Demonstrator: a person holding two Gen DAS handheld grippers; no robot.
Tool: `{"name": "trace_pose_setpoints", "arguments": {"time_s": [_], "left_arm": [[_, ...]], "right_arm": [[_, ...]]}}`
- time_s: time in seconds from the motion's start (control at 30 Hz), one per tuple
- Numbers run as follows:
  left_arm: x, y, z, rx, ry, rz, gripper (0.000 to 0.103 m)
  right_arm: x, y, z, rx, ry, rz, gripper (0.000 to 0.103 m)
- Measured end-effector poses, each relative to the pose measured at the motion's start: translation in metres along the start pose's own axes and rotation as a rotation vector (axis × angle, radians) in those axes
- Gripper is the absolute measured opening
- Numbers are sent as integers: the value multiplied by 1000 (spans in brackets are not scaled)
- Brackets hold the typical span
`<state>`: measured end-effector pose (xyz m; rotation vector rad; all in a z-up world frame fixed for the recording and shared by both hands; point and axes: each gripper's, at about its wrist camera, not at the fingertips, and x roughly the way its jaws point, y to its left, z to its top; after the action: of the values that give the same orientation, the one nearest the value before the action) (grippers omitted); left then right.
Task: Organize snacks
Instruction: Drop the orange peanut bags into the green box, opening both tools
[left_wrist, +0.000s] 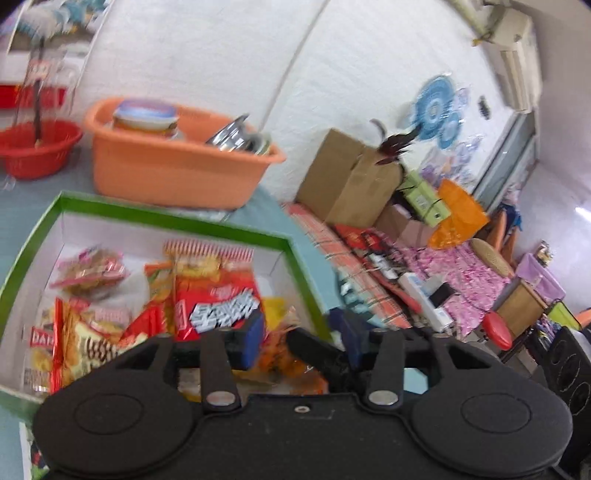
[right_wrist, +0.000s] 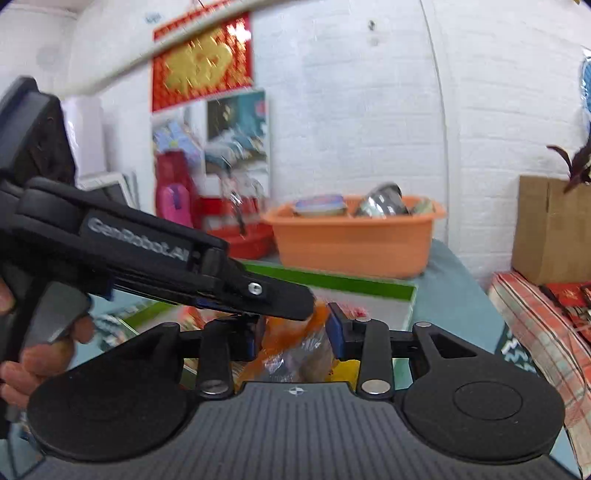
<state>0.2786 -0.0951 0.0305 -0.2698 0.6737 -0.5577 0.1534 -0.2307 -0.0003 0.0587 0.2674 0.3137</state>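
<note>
While jaws gape, orange snack pkt (right_wrist: 291, 347) sits btwn right hand-held gripper (right_wrist: 293, 338).

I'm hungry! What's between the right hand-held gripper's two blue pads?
A crinkly orange packet fills the gap between the pads of the right hand-held gripper. The right wrist view shows it; whether the pads squeeze it is unclear.

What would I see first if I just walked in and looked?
Probably the green-edged box near the left gripper, crammed with shiny red and orange snack packets. Behind it on the table stands a big orange tub, with a red basin to its left.
</note>
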Motion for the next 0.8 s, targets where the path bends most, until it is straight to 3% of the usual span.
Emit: {"name": "trace_pose_setpoints", "arguments": {"time_s": [0.03, 0.07, 0.23, 0.3, 0.37, 0.5, 0.57, 0.6, 0.7, 0.73, 0.77, 0.8], "left_arm": [[2, 6, -4, -10, 6, 9, 103], [3, 10, -6, -20, 6, 11, 103], [-2, 25, -6, -67, 1, 16, 103], [-5, 26, -7, -66, -2, 18, 103], [-10, 24, -10, -60, -6, 18, 103], [-18, 15, -14, -37, -5, 11, 103], [-25, 11, -15, -27, -11, 16, 103], [-31, 9, -16, -22, -15, 22, 103], [-54, 6, -20, -5, -54, 30, 103], [-63, 5, -22, -4, -70, 33, 103], [-73, 3, -25, -2, -85, 31, 103], [-82, 1, -28, 0, -98, 24, 103]], "right_arm": [[4, 0, -6, -15, 13, -45, 92], [4, 0, -10, -36, 20, -91, 103], [-9, 1, -21, -89, 17, -147, 103], [-15, 2, -20, -86, 4, -153, 86], [-17, 1, -18, -58, 9, -127, 51], [-2, 6, -19, -56, 45, -87, 39], [13, 7, -24, -29, 101, -50, 29], [14, 7, -26, -20, 82, -52, 29], [3, 10, -24, -29, 65, -78, 66], [-7, 11, -23, -33, 49, -71, 92], [-16, 13, -21, -40, 31, -66, 103], [-27, 16, -19, -50, 14, -69, 103]]}}
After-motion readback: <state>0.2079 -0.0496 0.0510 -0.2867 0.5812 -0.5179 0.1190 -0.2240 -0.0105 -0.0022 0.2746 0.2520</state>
